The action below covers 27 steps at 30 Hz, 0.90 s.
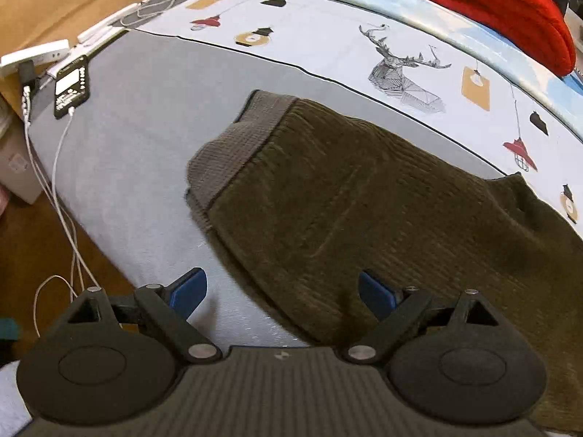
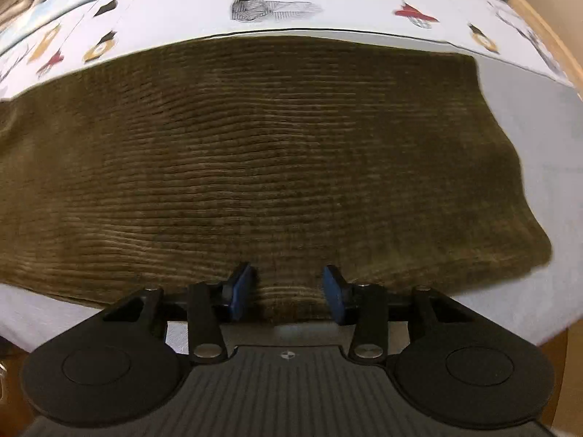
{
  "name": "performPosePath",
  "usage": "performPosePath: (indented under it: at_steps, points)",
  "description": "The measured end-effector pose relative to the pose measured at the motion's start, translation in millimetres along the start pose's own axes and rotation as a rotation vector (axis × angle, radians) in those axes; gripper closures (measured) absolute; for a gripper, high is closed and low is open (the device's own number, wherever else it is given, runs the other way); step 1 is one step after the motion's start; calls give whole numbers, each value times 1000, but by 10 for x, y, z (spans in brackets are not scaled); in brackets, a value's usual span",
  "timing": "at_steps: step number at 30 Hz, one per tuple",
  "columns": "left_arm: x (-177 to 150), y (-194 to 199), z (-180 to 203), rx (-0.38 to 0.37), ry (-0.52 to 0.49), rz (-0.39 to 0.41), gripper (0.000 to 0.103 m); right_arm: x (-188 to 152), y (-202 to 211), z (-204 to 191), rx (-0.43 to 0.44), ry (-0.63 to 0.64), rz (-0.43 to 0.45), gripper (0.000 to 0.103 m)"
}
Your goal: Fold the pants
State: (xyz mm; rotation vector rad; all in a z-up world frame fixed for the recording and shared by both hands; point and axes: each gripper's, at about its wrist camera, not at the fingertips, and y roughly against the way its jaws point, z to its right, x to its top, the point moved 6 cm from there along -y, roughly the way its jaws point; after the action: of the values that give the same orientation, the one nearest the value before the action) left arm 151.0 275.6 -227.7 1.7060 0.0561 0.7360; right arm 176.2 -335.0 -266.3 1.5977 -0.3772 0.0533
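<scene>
Left wrist view: olive-brown ribbed corduroy pants [image 1: 346, 196] lie flat on the grey bedsheet [image 1: 138, 138], soft, floppy; grasp the near hem. Left gripper [image 1: 282, 291] gapes empty; right gripper [image 2: 288, 289] half-open, pads clear.

Bed [image 1: 138, 153] with grey sheet and printed cover [image 1: 328, 43]; wooden floor [image 1: 32, 240] beside its left edge.

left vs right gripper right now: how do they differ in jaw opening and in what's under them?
Jaw gap: the left gripper is spread wide; the right gripper is clearly narrower.
Position: the left straddles the near edge of the olive-brown corduroy pants, one blue pad over the grey bedsheet; the right has both pads over corduroy.
Shared: blue pads, pointing down, neither visibly pinching cloth.
</scene>
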Motion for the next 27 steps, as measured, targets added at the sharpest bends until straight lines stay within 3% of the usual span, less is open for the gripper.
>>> performPosePath:
  at_steps: [3, 6, 10, 15, 18, 20, 22, 27]
  points:
    - [124, 112, -157, -48, 68, 39, 10, 188, 294, 64, 100, -109, 50, 57]
    - [376, 222, -349, -102, 193, 92, 10, 542, 651, -125, 238, -116, 149, 55]
    - [722, 205, -525, -117, 274, 152, 10, 1106, 850, -936, 451, -9, 204, 55]
    - [839, -8, -551, -156, 283, 214, 10, 1643, 649, -2249, 637, 109, 133, 55]
    - [850, -295, -592, -87, 338, 100, 10, 1733, 374, -2988, 653, 173, 42, 61]
    - [891, -435, -658, -43, 357, 63, 10, 1768, 157, -3357, 620, 209, 0, 72]
    - [901, -527, -733, -5, 368, 33, 10, 1828, -75, -3660, 587, 219, -22, 72]
    - [941, -578, -915, -37, 428, 36, 9, 1833, -503, -3986, 559, 219, -95, 72]
